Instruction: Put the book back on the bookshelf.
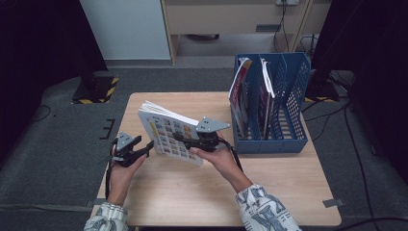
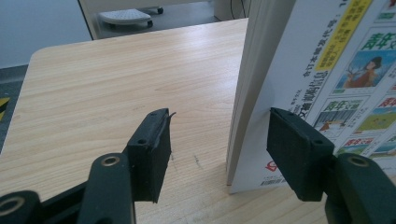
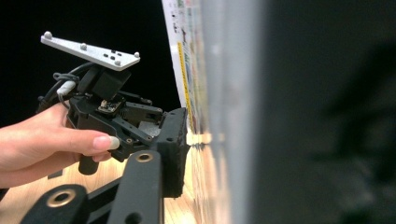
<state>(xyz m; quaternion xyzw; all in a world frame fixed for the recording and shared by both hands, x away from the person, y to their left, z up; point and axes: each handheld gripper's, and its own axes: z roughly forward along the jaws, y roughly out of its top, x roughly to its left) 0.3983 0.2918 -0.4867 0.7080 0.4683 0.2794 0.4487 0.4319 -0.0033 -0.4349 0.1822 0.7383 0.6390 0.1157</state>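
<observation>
Your left gripper (image 1: 144, 148) stands open at the book's (image 1: 169, 134) lower corner, one pad on the cover (the other pad clear of the pages). The book stands tilted on the table (image 1: 192, 192). Your right gripper (image 1: 185, 140) clamps its cover. The blue rack (image 1: 288, 139) sits beside it.

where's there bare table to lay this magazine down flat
Free: the wooden table between the two forearms, the near right corner below the blue file rack, and the far left corner behind the magazine. Crowded: the strip between magazine and rack, where the right gripper sits.
</observation>
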